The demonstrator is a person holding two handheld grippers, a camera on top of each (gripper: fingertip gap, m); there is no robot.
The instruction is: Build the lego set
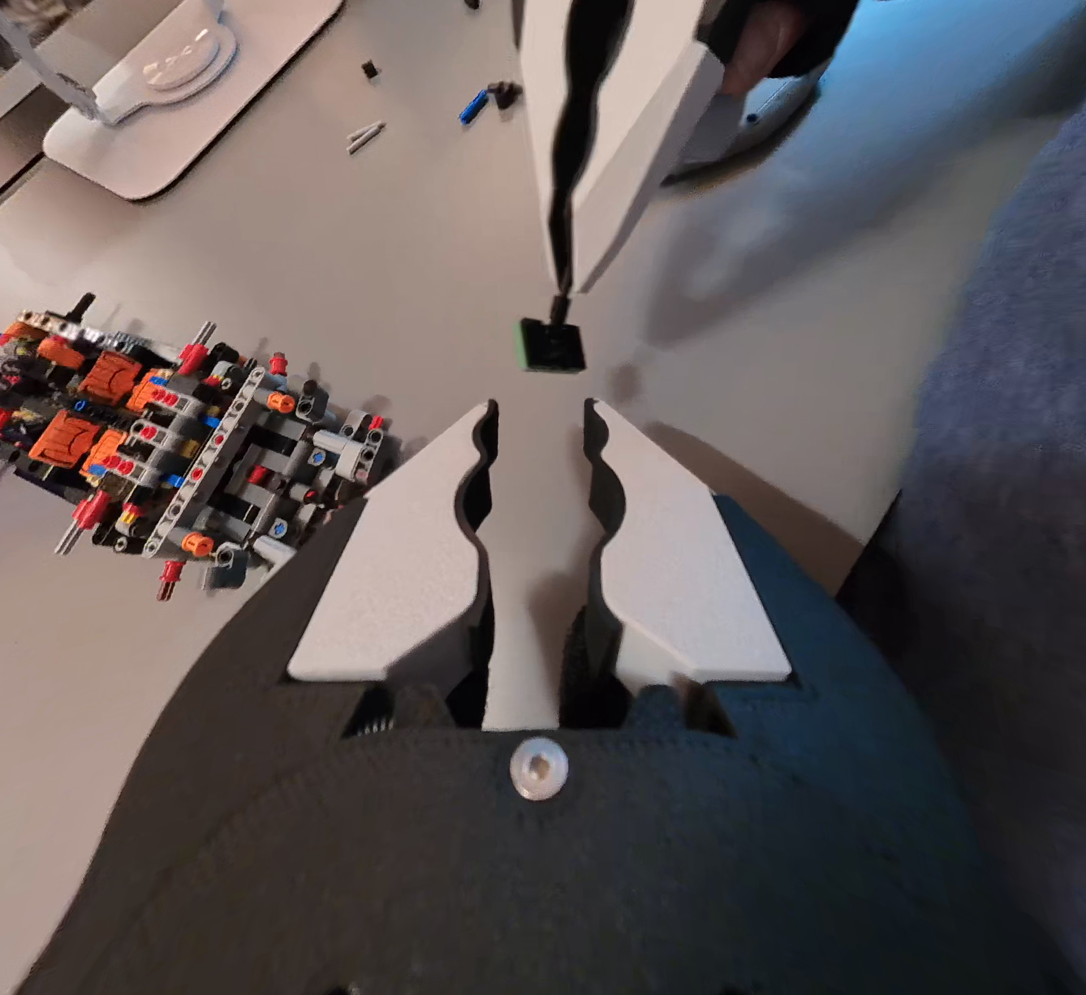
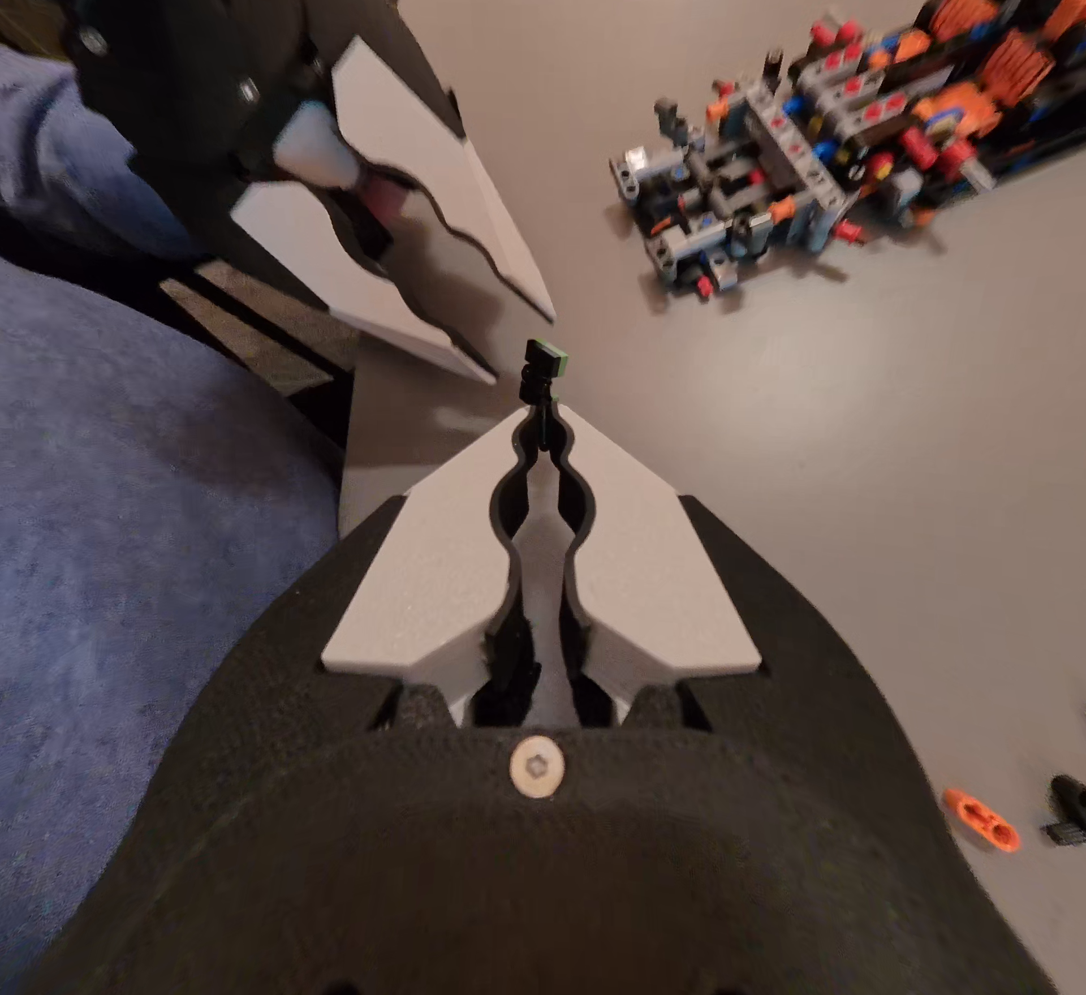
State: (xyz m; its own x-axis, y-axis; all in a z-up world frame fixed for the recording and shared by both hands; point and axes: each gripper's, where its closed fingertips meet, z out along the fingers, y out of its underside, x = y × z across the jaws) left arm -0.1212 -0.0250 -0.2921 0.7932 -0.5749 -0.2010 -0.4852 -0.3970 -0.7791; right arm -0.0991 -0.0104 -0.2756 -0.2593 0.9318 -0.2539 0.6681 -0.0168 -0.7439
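On a pale grey desk [image 1: 329,261], the half-built lego model [image 1: 176,438], a dense block of grey beams with orange panels and red pins, sits at the left of the left wrist view, just beside the left tool [image 1: 540,408]. That tool's fingers stand apart with nothing between them. Just beyond its tips, a small black-and-green piece [image 1: 550,345] hangs above the desk, pinched by its thin black stem in the right tool [image 2: 540,414], whose fingers are closed on it. Farther back lie a few loose pins [image 1: 475,104] and a white stand [image 1: 194,79]. In the right wrist view, an orange connector [image 2: 981,818] rests on the desk at the lower right.
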